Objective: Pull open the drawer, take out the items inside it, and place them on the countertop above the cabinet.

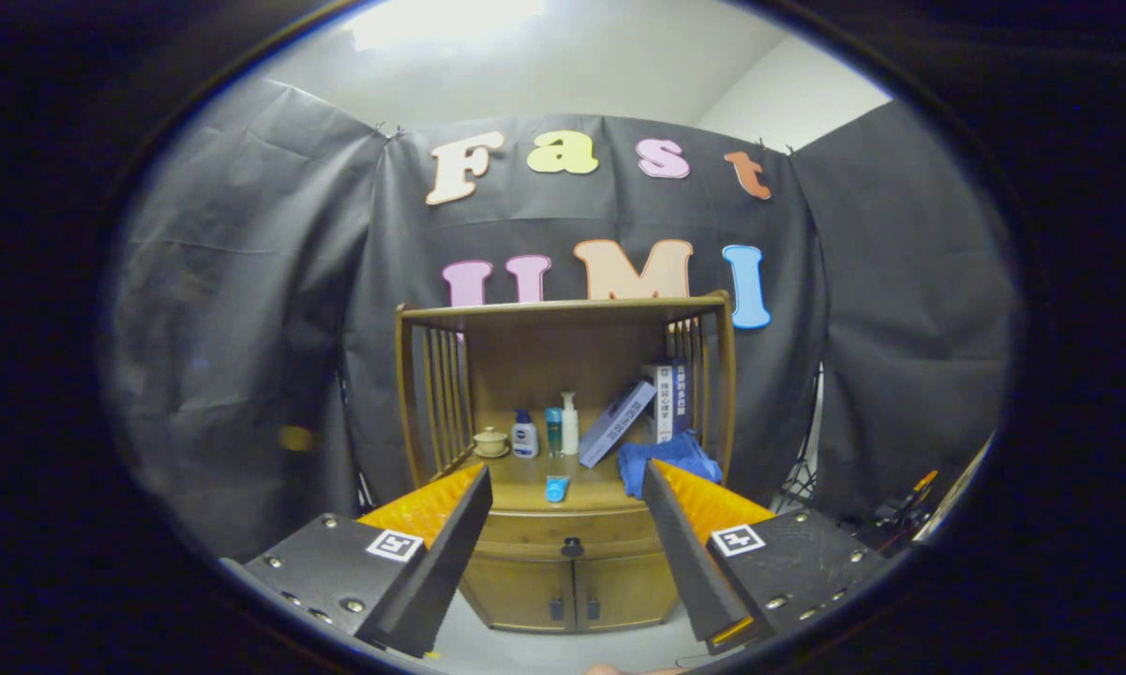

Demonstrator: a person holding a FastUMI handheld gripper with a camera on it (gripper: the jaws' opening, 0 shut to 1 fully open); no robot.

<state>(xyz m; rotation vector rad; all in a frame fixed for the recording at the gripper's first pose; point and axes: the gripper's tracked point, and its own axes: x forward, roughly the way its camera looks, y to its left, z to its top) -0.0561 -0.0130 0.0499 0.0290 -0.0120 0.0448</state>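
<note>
The gripper [567,525] hangs with its fingers spread wide and empty, well short of the wooden cabinet [563,422] that stands far ahead against the booth wall. The drawer [570,532] sits shut under the countertop [525,478], where a blue cloth [661,461], leaning books [638,412], three bottles [548,429], a lidded cup [490,441] and a small blue tube [557,487] already lie. The small dark knob [572,547] at its middle looks the only hold, hard and likely slippery, and the wooden drawer should slide stiffly, so I would pinch squarely and pull straight.
</note>
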